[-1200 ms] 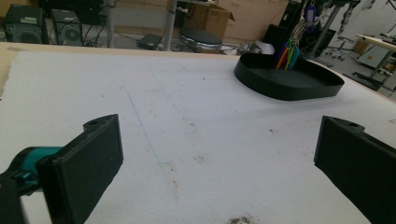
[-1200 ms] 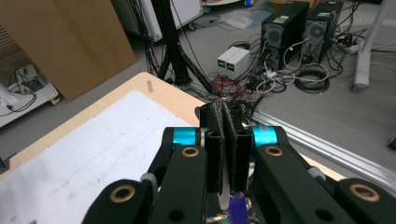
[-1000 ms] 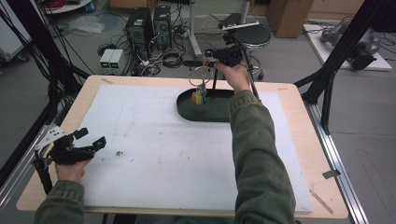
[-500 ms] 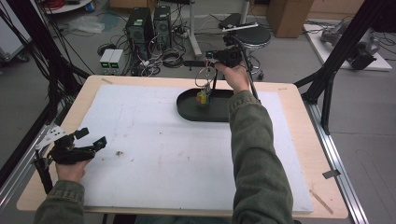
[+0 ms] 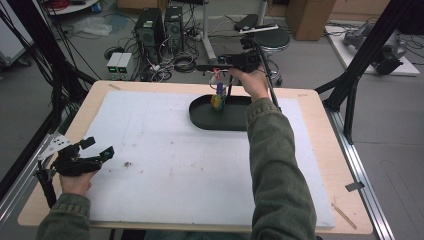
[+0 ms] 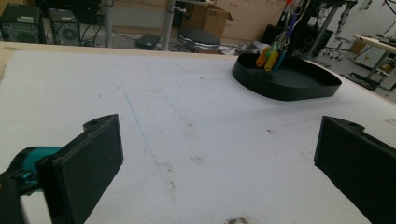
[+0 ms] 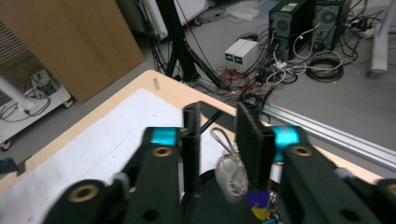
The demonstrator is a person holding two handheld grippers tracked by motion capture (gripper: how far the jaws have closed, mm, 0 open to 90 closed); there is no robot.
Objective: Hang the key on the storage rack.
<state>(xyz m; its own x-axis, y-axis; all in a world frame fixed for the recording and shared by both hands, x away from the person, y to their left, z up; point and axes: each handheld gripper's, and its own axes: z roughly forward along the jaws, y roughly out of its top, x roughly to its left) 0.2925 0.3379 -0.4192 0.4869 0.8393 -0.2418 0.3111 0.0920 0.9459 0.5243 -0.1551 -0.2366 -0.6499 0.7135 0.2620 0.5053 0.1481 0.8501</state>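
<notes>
- The right gripper (image 5: 216, 70) hangs over the black tray (image 5: 227, 117); its jaws have just been opening, the bunch of key tags (image 5: 218, 99) hanging straight below, long axis upright.
- The left gripper (image 5: 97, 152), jaws spread and empty, is well apart.

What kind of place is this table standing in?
Probably a lab or workshop: computer towers and tangled cables sit on the grey floor behind the table, with a stool and cardboard boxes nearby.
</notes>
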